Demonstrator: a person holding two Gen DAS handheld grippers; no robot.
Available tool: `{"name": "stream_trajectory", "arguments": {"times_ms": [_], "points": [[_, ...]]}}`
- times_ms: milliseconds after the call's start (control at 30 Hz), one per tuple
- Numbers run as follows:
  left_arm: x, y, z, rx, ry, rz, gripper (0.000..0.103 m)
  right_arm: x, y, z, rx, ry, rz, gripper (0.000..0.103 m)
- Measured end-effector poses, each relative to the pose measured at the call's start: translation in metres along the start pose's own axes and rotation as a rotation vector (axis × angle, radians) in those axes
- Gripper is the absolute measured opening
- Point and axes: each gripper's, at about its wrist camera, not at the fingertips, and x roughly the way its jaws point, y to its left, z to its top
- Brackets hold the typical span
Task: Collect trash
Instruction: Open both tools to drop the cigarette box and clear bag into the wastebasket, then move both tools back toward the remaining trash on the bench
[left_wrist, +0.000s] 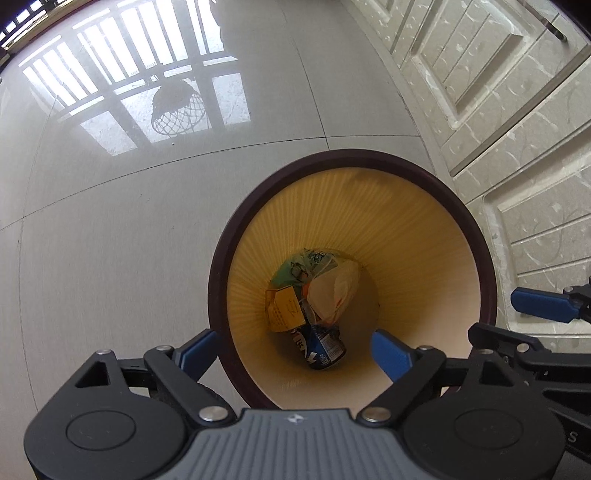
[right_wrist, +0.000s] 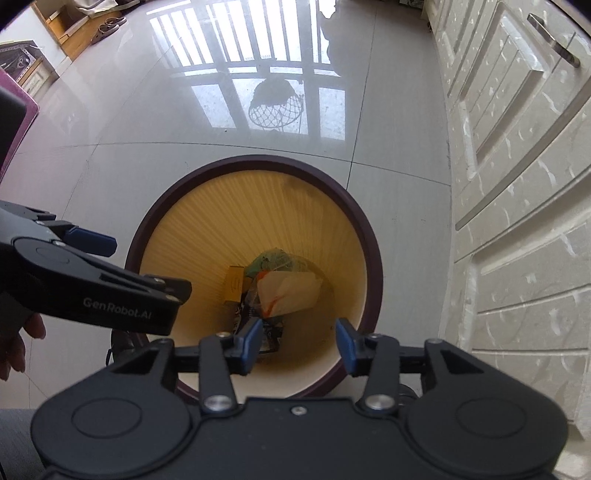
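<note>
A round trash bin with a dark brown rim (left_wrist: 221, 266) and yellow inner wall stands on the floor below both grippers; it also shows in the right wrist view (right_wrist: 373, 258). At its bottom lie a blue can (left_wrist: 325, 347), a yellow carton (left_wrist: 284, 310), a green wrapper (left_wrist: 295, 269) and a pale plastic bag (left_wrist: 336, 291); the bag also shows in the right wrist view (right_wrist: 291, 291). My left gripper (left_wrist: 295, 350) is open and empty above the bin's near rim. My right gripper (right_wrist: 299, 339) is open and empty over the bin.
Glossy grey floor tiles (left_wrist: 110, 221) surround the bin. A white panelled cabinet (left_wrist: 517, 129) stands close on the right, with a metal handle (right_wrist: 554, 40). A wooden shelf unit (right_wrist: 74, 29) and a purple-edged object (right_wrist: 18, 118) are at the far left.
</note>
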Motion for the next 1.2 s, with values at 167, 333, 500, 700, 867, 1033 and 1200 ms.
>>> {"name": "stream_trajectory", "arguments": {"times_ms": [167,333,500,700,867,1033,1200], "points": [[-0.004,0.001,-0.001,0.007,-0.001,-0.007,0.091,-0.002,-0.007,0.000,0.007,-0.003,-0.031,0.052],[-0.008,0.005,-0.002,-0.001,-0.005,-0.002,0.091,-0.007,-0.016,0.000,0.034,-0.022,-0.063,0.064],[-0.011,0.009,-0.005,-0.008,-0.008,-0.001,0.099,-0.006,-0.019,-0.001,0.046,-0.019,-0.082,0.078],[-0.014,0.018,-0.015,-0.014,0.000,0.011,0.103,-0.007,-0.025,-0.001,0.068,-0.025,-0.111,0.096],[-0.020,0.026,-0.022,-0.025,-0.016,-0.003,0.103,-0.006,-0.025,-0.004,0.061,-0.023,-0.120,0.103],[-0.026,0.029,-0.027,-0.041,-0.038,0.006,0.103,-0.007,-0.026,-0.007,0.056,-0.016,-0.150,0.103],[-0.036,0.031,-0.034,-0.055,-0.055,0.008,0.103,-0.017,-0.025,-0.011,0.056,-0.036,-0.151,0.103]]}}
